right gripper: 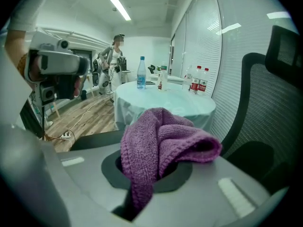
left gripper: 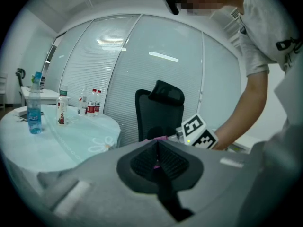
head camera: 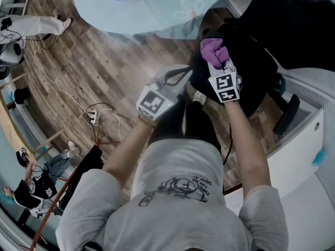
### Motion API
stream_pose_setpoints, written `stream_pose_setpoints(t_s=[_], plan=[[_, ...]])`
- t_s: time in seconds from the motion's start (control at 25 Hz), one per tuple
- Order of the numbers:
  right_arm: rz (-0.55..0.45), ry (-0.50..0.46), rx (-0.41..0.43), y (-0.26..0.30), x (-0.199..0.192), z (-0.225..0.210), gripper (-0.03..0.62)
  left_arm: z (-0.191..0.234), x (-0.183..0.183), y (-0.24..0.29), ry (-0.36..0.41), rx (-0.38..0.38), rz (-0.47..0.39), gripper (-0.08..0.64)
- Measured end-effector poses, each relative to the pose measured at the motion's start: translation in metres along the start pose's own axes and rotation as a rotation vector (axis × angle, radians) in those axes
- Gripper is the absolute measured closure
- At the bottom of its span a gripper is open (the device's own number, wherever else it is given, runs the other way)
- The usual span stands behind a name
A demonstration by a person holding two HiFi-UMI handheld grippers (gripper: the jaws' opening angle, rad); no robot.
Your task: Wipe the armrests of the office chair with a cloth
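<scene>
My right gripper (head camera: 216, 59) is shut on a bunched purple cloth (head camera: 213, 49), held over the near edge of the black office chair (head camera: 256, 41). In the right gripper view the cloth (right gripper: 163, 138) spills out of the jaws of that gripper (right gripper: 156, 167). A dark armrest (right gripper: 92, 140) lies just beyond it, and the chair's mesh back (right gripper: 267, 112) rises at the right. My left gripper (head camera: 184, 73) hovers just left of the chair, shut and holding nothing. From the left gripper (left gripper: 157, 157) view the chair (left gripper: 158, 109) stands ahead. A second armrest (head camera: 287, 114) shows at the right.
A round table (head camera: 152, 14) with a pale blue cover and several bottles (left gripper: 34, 109) stands just beyond the chair. A white cabinet (head camera: 298, 150) is at the right. Cables and a power strip (head camera: 94, 119) lie on the wooden floor at the left, with people further off.
</scene>
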State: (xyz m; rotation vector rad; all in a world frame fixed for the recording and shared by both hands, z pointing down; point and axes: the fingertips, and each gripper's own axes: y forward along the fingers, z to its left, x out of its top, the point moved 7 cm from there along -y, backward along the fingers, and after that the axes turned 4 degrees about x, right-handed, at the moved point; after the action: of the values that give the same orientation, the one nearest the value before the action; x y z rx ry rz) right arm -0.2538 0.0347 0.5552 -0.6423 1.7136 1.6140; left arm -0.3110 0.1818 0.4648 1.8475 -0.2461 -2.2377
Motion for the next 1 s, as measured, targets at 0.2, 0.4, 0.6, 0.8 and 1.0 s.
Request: stream_pose_setpoints(t_s=[0.2, 0.4, 0.6, 0.8, 1.0], plan=[[-0.009, -0.002, 0.033, -0.012, -0.007, 0.036, 0.560, -0.001, 0.001, 0.002, -0.003, -0.002, -0.002, 0.560], [-0.010, -0.021, 0.104, -0.025, -0.012, 0.075, 0.560, 0.000, 0.004, 0.002, 0.006, -0.002, -0.008, 0.560], [-0.016, -0.043, 0.193, -0.041, -0.020, 0.118, 0.558, 0.001, 0.004, 0.000, 0.003, 0.001, -0.009, 0.560], [0.064, -0.076, 0.267, -0.043, -0.042, 0.149, 0.558, -0.002, 0.006, -0.004, -0.002, 0.003, -0.010, 0.560], [0.040, -0.062, 0.255, -0.043, -0.036, 0.145, 0.558, -0.002, 0.006, -0.008, 0.000, 0.004, -0.010, 0.560]])
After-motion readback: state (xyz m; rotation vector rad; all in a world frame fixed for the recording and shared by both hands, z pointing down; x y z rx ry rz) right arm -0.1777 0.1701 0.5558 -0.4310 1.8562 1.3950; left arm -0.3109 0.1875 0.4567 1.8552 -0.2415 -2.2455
